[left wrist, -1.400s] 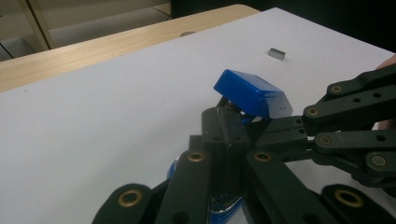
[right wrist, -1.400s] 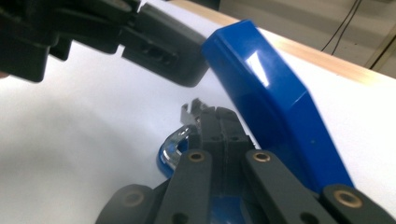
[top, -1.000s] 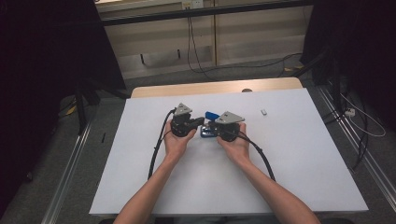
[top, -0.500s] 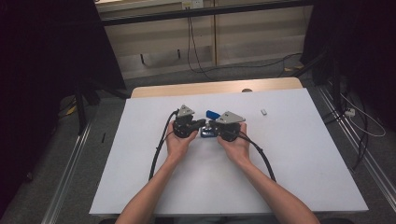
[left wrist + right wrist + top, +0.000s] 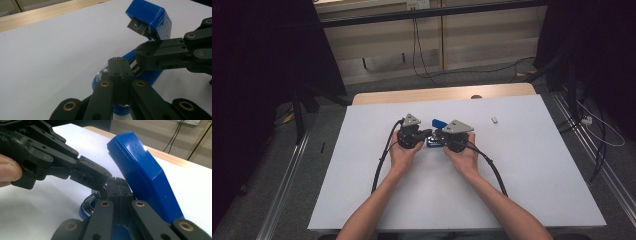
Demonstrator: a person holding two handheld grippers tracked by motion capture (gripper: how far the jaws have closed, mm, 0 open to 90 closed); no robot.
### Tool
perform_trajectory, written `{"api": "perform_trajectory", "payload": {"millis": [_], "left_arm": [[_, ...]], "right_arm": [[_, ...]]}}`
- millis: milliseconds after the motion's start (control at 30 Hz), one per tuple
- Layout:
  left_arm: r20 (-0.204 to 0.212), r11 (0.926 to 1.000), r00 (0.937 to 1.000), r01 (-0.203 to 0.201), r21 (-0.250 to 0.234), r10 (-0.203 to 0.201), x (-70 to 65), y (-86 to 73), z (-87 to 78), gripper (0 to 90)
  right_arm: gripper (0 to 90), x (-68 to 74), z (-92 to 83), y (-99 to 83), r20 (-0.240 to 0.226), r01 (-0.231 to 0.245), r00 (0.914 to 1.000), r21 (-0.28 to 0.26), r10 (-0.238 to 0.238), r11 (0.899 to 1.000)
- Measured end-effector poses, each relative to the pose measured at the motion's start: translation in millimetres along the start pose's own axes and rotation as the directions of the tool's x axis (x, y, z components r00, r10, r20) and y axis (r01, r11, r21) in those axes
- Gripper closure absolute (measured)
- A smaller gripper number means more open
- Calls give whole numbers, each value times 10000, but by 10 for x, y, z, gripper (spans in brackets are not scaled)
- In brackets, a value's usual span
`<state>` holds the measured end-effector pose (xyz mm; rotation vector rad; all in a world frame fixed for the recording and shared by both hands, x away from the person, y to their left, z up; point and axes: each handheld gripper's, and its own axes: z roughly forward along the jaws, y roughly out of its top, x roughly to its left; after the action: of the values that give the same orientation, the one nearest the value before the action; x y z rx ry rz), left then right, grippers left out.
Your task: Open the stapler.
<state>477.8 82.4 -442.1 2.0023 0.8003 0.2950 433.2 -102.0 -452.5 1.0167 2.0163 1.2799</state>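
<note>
A blue stapler (image 5: 438, 122) lies open on the white table (image 5: 522, 180) between my two grippers, its top arm (image 5: 142, 170) swung up and back. Its base and metal anvil (image 5: 100, 73) rest on the table. My left gripper (image 5: 117, 60) is shut, its tips just above the base near the anvil. My right gripper (image 5: 115, 180) is shut too, its tips low inside the open stapler beside the raised arm. The two sets of tips nearly meet over the base. Whether either pinches a part of the stapler is hidden.
A small white object (image 5: 494, 120) lies on the table to the far right of the stapler. A wooden strip (image 5: 437, 94) runs along the table's far edge. Black cables (image 5: 382, 160) trail from both grippers toward the near edge.
Both hands stay almost where they were at the stapler. The left gripper has edged slightly toward the right one.
</note>
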Motion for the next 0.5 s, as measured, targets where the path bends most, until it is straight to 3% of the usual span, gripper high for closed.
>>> {"api": "perform_trajectory", "payload": {"millis": [167,500], "left_arm": [[-88,9999,9999,-52,94,53,-2,-14,9,900],[25,9998,10000,62,-166,-61,13,-63,13,900]], "right_arm": [[900,12,14,-10,8,-46,10000,7,46,10000],[900,-2,15,52,61,-242,9997,-261,244,9994]]}}
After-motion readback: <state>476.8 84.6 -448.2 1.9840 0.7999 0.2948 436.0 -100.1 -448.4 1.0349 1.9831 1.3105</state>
